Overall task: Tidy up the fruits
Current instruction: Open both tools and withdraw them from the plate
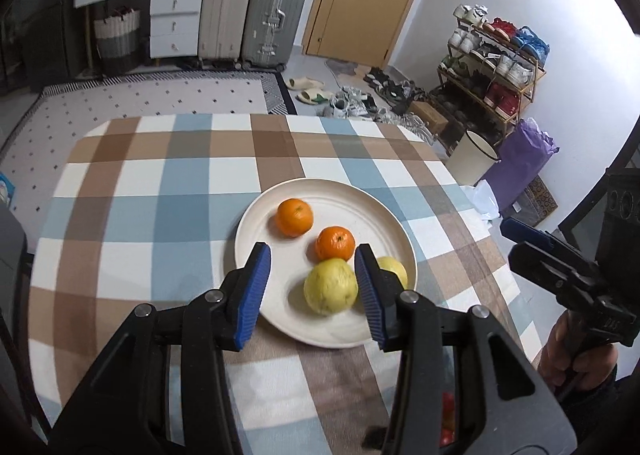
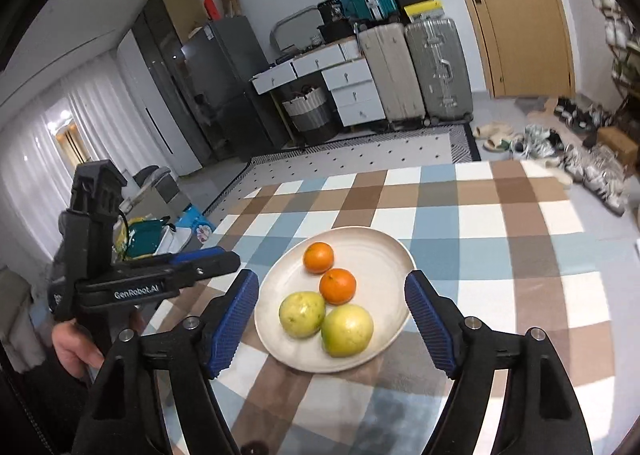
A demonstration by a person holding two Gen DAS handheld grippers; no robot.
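Note:
A cream plate point(image 1: 372, 211) point(image 2: 384, 255) sits on the checked tablecloth. On it lie two oranges point(image 1: 295, 216) point(image 1: 335, 243) and two yellow-green fruits point(image 1: 330, 292) point(image 1: 394, 269). In the right wrist view the oranges point(image 2: 318, 257) point(image 2: 338, 286) lie behind the yellow-green fruits point(image 2: 302, 314) point(image 2: 347, 330). My left gripper point(image 1: 312, 291) is open above the plate's near side, empty. My right gripper point(image 2: 332, 321) is open above the plate's near edge, empty. The right gripper also shows at the right of the left wrist view point(image 1: 560, 275), and the left gripper at the left of the right wrist view point(image 2: 160, 279).
The table point(image 1: 160, 195) has a rounded edge. Beyond it are a patterned rug point(image 1: 160, 95), suitcases point(image 1: 272, 15), white drawers point(image 1: 172, 19), a shoe rack point(image 1: 492, 67), a white bin point(image 1: 472, 159) and a purple bag point(image 1: 524, 159).

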